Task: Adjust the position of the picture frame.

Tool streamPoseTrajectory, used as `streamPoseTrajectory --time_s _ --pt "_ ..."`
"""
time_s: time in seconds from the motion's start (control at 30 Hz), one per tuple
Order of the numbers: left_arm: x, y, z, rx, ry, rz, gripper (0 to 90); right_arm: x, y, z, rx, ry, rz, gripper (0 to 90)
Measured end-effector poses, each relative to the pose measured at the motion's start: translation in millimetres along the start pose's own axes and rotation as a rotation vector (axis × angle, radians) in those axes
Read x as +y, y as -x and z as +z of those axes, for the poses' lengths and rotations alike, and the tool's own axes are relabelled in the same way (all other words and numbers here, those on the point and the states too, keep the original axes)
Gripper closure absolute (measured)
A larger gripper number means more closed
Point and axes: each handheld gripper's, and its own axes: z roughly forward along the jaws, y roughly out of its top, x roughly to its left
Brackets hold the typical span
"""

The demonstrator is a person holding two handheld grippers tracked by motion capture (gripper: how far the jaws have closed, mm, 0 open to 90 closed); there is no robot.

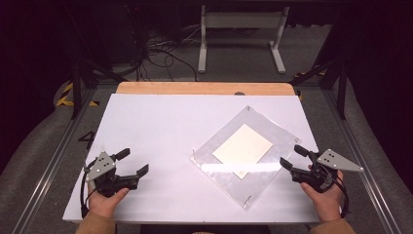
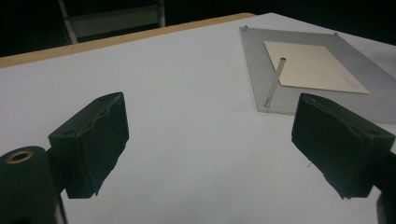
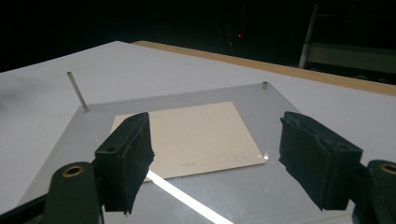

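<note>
Grippers: we count two, a left gripper (image 1: 130, 162) and a right gripper (image 1: 292, 157), each with two black jaws standing apart.
Hands: we count two, a left hand (image 1: 104, 197) and a right hand (image 1: 324, 192), one on each gripper.
Grey three-cornered plates: two, one atop each gripper.
Clear plates: one clear plate (image 1: 229, 180) on the table.
Cream sheets: one cream sheet (image 1: 242, 145) lying under it.
Upright pins: we make out one tall pin (image 3: 77, 91) and short studs at other corners; their full count we cannot tell.
Tables: one white table (image 1: 156, 126).
</note>
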Motion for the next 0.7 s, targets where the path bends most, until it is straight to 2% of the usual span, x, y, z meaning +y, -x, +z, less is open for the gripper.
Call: streamPoseTrajectory --time_s 0.47,0.7 --pt "3.7 2.5 2.3 -0.007 0.024 0.001 10.5 1.2 -2.4 -3.3 -0.002 0.016 -0.017 24.7" --pt "16.0 13.2 14.4 -0.051 0.029 -0.002 10.5 1.9 -1.3 -3.7 -0.003 0.019 0.0 24.3"
